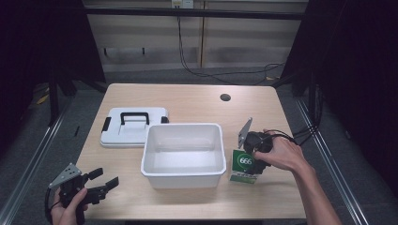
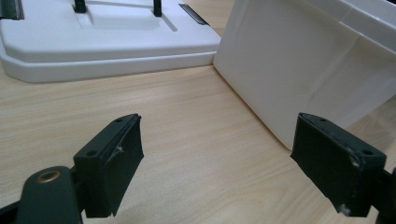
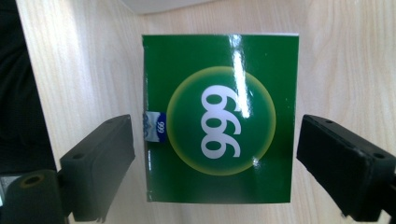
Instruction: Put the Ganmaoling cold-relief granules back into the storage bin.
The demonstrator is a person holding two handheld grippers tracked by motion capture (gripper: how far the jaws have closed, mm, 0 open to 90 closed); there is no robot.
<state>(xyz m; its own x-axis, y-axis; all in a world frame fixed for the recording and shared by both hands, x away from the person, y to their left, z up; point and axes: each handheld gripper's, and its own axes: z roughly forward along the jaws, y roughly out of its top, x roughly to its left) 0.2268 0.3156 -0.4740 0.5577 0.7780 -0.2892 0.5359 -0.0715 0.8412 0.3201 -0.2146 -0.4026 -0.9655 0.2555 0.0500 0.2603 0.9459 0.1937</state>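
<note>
Between our right gripper [image 3: 215,163] jaws, which stand apart with a gap on each side, sits a green box [image 3: 219,116], not yet pinched. It stands on the table [image 1: 187,101] just right of the white bin [image 1: 182,154]. In the right gripper view its "999" print runs lengthwise away from the jaws. Our right hand [image 1: 281,152] reaches in from the right, wrist bent down over it. Our left gripper [image 1: 101,180] hovers at the near left corner, jaws wide apart, aimed toward the bin and white lid [image 1: 133,126].

Green box [image 3: 219,119], white numerals, perhaps yellowish ring.
</note>
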